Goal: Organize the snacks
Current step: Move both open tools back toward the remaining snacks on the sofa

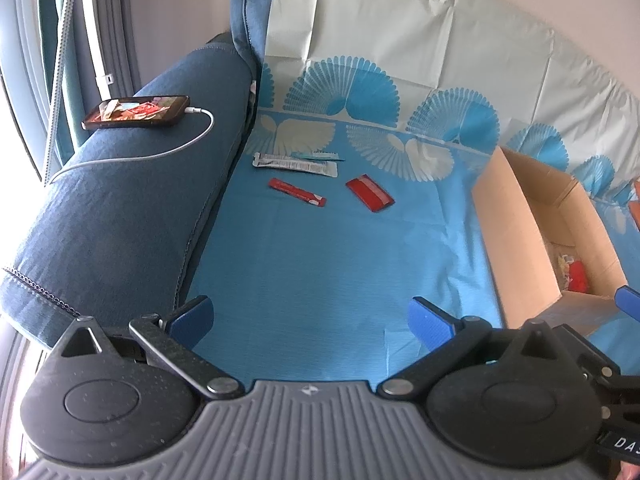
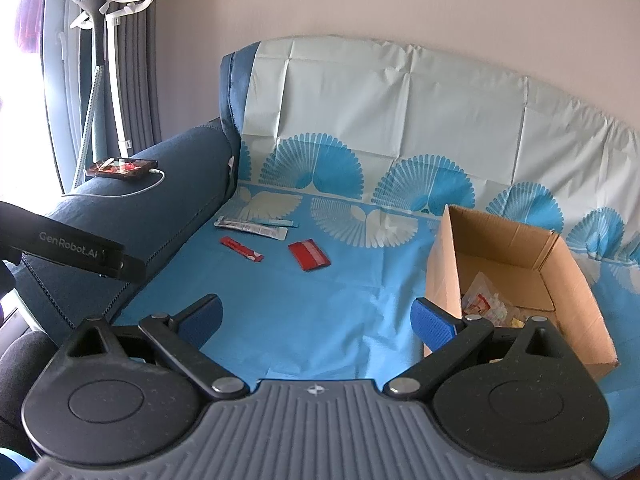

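Observation:
Several snack packets lie on the blue cloth over the sofa seat: a silver stick (image 1: 294, 164) (image 2: 251, 227), a thin teal packet (image 1: 320, 155) (image 2: 280, 222), a red stick (image 1: 297, 191) (image 2: 241, 249) and a flat red packet (image 1: 370, 193) (image 2: 309, 255). An open cardboard box (image 1: 520, 232) (image 2: 444, 264) stands to the right with several snacks inside. My left gripper (image 1: 310, 322) is open, low over the near seat, nothing between its blue pads. My right gripper (image 2: 318, 320) is open too, its right finger (image 2: 436, 324) near the box's front corner.
A dark blue sofa armrest (image 1: 120, 208) (image 2: 160, 208) on the left carries a phone (image 1: 136, 112) (image 2: 122, 168) on a white cable. A garment steamer stand (image 2: 104, 40) and curtains are behind it. The left gripper's black body (image 2: 72, 248) shows at the right view's left edge.

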The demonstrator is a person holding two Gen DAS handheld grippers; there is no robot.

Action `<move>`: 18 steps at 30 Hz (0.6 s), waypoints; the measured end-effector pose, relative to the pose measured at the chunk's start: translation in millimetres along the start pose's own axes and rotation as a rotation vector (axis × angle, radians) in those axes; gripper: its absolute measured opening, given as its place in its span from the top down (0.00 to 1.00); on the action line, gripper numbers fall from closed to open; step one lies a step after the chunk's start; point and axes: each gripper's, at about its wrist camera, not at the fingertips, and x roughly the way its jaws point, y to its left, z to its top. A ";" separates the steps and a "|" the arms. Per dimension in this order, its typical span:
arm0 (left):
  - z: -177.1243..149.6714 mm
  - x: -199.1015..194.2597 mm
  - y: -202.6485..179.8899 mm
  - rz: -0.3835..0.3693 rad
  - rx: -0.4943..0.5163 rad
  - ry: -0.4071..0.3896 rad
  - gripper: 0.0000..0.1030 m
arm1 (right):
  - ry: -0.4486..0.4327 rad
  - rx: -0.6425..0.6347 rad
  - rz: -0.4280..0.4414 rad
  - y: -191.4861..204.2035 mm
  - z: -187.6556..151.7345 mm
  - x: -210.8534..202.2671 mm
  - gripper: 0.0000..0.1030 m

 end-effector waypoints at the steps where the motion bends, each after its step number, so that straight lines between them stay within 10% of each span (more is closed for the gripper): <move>1: 0.5 1.7 0.2 0.000 0.000 0.003 0.00 | 0.003 0.001 0.000 0.0 0.0 1.3 0.03; 18: 22.2 33.3 12.1 0.032 -0.023 0.038 0.00 | 0.025 0.021 -0.009 -12.1 5.3 31.6 0.03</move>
